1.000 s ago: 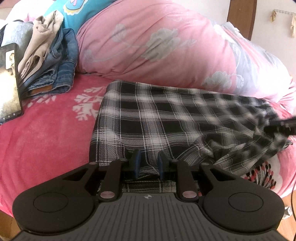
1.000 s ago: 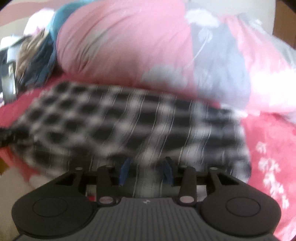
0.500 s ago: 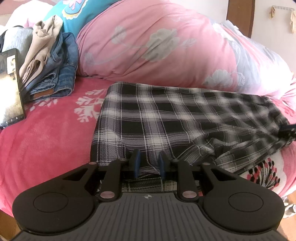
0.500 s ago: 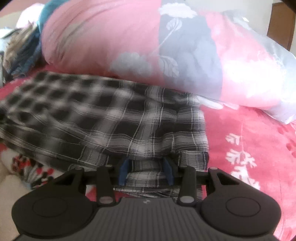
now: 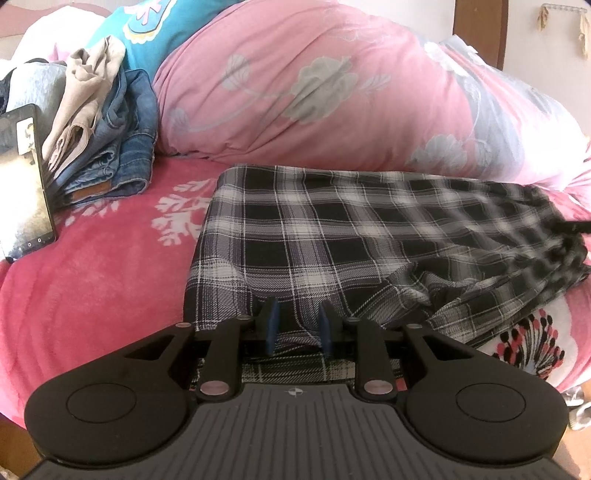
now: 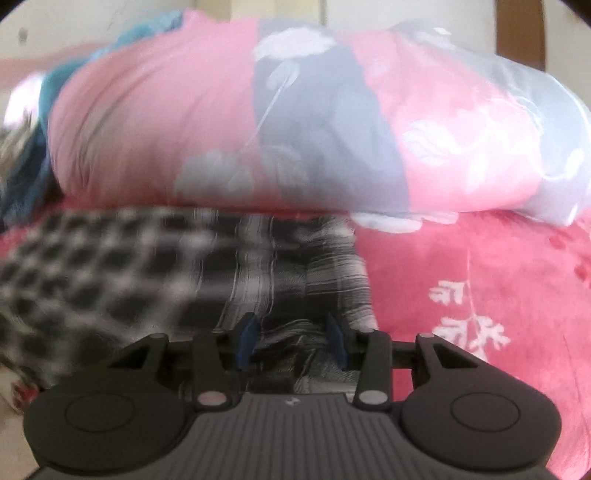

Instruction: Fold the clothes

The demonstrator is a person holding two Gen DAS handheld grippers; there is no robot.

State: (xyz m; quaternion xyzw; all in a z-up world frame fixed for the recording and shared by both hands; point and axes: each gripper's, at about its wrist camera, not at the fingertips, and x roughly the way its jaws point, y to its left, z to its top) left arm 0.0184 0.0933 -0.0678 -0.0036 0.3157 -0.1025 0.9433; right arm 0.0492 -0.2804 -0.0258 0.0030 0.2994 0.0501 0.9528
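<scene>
You are holding the near edge of one checked cloth (image 5: 332, 236) with both grippers. In the left view, your left gripper (image 5: 297, 326) is sitting at the near left part of the cloth, and a bunch of cloth is lying between its blue pads (image 5: 272, 325). The gap is small, but I cannot tell if the pads are pinching it. In the right view, your right gripper (image 6: 291, 341) is at the near right corner, and its pads (image 6: 246, 341) are standing wider apart, with a thick fold of cloth between them. That picture is blurry, so I cannot tell if this one is squeezing either.

The cloth is lying flat across the red blanket (image 5: 92, 288), with its far edge touching the big pink quilt (image 5: 314, 96).

I think you are getting ready for a fold. Next you are going to need both corners held tight, lifted together, and carried over to the far edge so the sides are matching.

Counting now: one checked cloth, two grippers, one pink quilt. Farther off on the left, one phone (image 5: 24, 177) is leaning beside one pile of clothes (image 5: 107, 147), with jeans and a tan piece on top. One blue pillow (image 5: 162, 29) is peeking out behind.
</scene>
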